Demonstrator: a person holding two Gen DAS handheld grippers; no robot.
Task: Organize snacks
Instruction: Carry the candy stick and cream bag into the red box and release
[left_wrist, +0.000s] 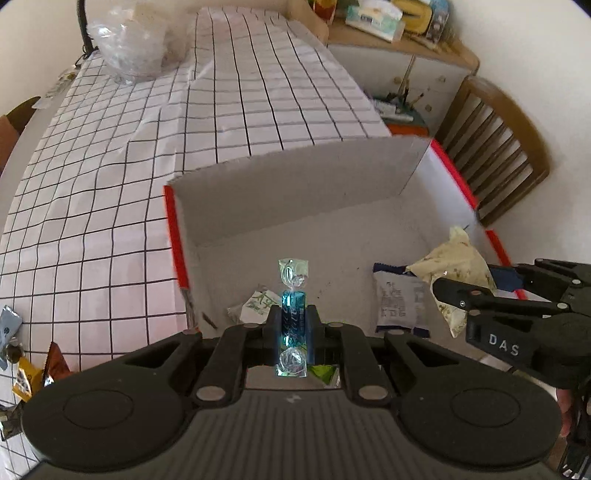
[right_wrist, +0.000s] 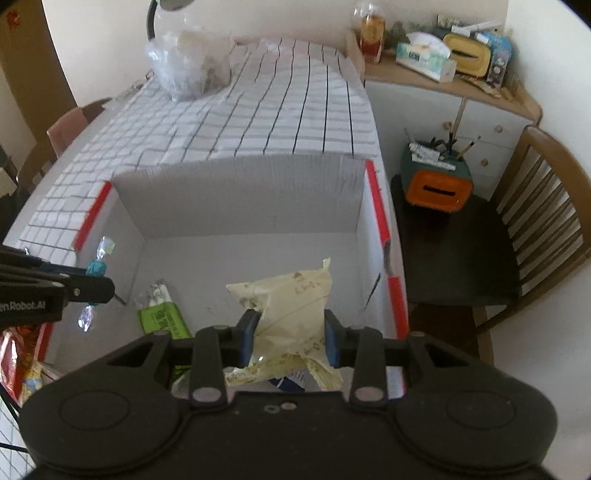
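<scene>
One box, two tongs, a handful of snacks.

Two tongs: the left tongs (left_wrist: 293, 325) pinch one blue twist-wrapped candy (left_wrist: 293, 314), the right tongs (right_wrist: 289, 341) clasp one pale yellow packet (right_wrist: 291, 295). One open cardboard box (left_wrist: 295, 184) holds three loose snacks that I can count: one white-and-blue packet (left_wrist: 400, 304), one green packet (right_wrist: 164, 319), one small white-green sachet (left_wrist: 258, 302). On the bench (left_wrist: 110, 206): one clear plastic bag (left_wrist: 129, 40) and several small wrappers (left_wrist: 33, 369) at the edge, too clipped to number.

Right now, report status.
Left claw shut on blue candy, over the box. Right claw shut on cream packet. Nothing blocking.
</scene>
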